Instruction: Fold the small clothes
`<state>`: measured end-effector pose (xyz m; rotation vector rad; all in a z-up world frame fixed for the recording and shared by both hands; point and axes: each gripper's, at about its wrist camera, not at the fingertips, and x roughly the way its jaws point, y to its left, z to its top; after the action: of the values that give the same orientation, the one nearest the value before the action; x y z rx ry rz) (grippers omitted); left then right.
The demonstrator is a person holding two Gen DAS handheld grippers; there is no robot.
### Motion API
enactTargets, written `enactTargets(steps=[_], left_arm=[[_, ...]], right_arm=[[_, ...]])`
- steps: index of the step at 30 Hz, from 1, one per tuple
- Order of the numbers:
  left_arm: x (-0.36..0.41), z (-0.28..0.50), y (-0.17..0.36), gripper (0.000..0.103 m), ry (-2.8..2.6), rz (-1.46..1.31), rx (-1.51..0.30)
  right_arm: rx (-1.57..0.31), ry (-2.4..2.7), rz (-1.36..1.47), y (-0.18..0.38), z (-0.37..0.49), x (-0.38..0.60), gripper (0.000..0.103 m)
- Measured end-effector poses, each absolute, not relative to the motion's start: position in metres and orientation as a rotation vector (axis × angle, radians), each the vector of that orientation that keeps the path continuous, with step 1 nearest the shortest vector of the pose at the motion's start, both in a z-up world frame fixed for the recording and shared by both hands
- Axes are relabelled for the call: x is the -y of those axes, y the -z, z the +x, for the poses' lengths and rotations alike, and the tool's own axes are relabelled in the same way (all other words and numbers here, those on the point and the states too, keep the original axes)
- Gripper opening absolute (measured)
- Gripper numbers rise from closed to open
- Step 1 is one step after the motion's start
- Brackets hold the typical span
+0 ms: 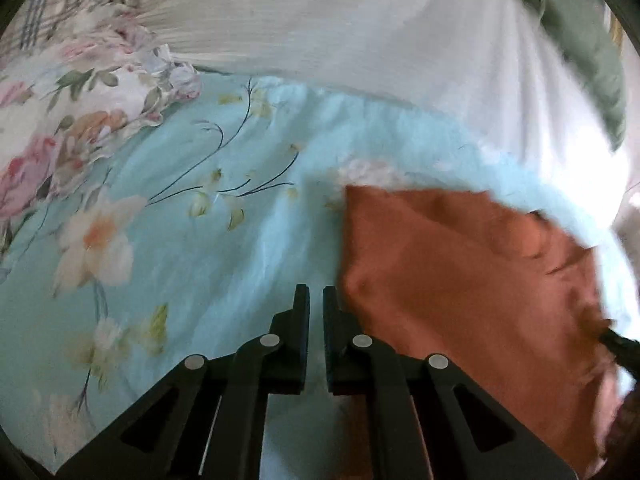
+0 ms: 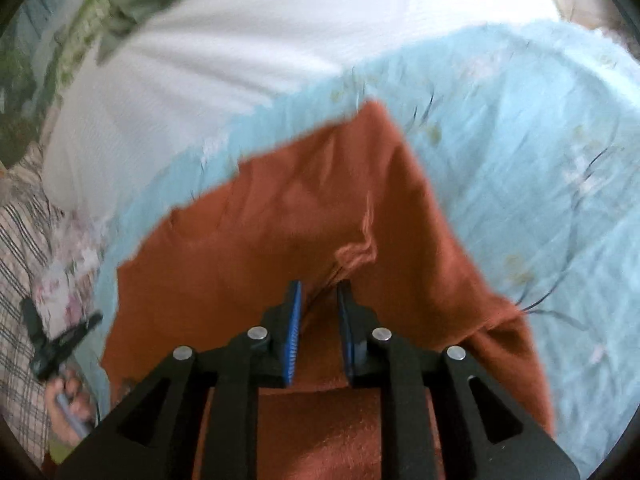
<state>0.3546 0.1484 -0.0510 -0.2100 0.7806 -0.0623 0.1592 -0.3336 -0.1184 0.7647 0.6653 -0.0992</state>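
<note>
A rust-orange garment (image 1: 460, 280) lies on the light blue floral bedspread (image 1: 200, 240). In the left wrist view it sits to the right of my left gripper (image 1: 316, 296), whose jaws stand nearly closed with nothing between them, just off the cloth's left edge. In the right wrist view the garment (image 2: 320, 208) fills the middle, and my right gripper (image 2: 320, 292) is shut on a bunched fold of it, with cloth pinched between the blue pads (image 2: 295, 320). My right gripper also shows at the right edge of the left wrist view (image 1: 618, 346).
A white pleated cloth (image 1: 360, 28) and a green cloth (image 1: 580, 40) lie beyond the bedspread. A pink floral fabric (image 1: 80, 92) sits at the left. My left gripper with the hand holding it shows at the left of the right wrist view (image 2: 52, 344), over plaid fabric (image 2: 20, 264).
</note>
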Motion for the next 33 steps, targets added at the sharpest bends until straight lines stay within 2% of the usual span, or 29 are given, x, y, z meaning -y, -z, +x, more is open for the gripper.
enactTargets(steps=[2,6,7,9,11,13,18,20,26,30,33], left_arm=[[-0.141,0.334,0.044,0.005,0.115,-0.215,-0.765],[-0.109,0.311,0.047,0.010,0.194,-0.159,-0.780],[-0.101,0.313,0.054,0.010,0.148,-0.103,-0.811],[-0.095,0.322,0.076,0.010,0.038,-0.021,-0.887],[-0.098,0.323,0.087,0.018,0.012,-0.024,-0.909],[-0.104,0.319,0.082,0.022,-0.001,-0.046,-0.907],[-0.119,0.285,0.063,0.022,0.030,-0.142,-0.873],[-0.125,0.264,0.059,0.030,0.056,-0.203,-0.865],[-0.128,0.194,0.068,0.046,0.073,-0.275,-0.860],[-0.126,0.163,0.081,0.050,0.100,-0.291,-0.892],[-0.124,0.146,0.088,0.053,0.089,-0.266,-0.901]], right_arm=[[-0.617,0.079,0.763,0.109,0.157,0.332,0.021],[-0.671,-0.069,0.743,0.112,0.183,0.314,0.039],[-0.722,-0.075,0.727,0.118,0.191,0.310,0.040],[-0.830,-0.016,0.695,0.134,0.199,0.307,0.039],[-0.807,-0.025,0.734,0.138,0.191,0.314,0.039],[-0.796,0.018,0.726,0.131,0.177,0.318,0.041],[-0.703,0.045,0.749,0.113,0.117,0.339,0.048],[-0.693,0.043,0.758,0.112,0.101,0.342,0.049],[-0.738,0.049,0.754,0.125,0.051,0.357,0.050],[-0.780,0.034,0.752,0.137,0.028,0.356,0.050],[-0.772,0.051,0.753,0.142,0.010,0.355,0.055]])
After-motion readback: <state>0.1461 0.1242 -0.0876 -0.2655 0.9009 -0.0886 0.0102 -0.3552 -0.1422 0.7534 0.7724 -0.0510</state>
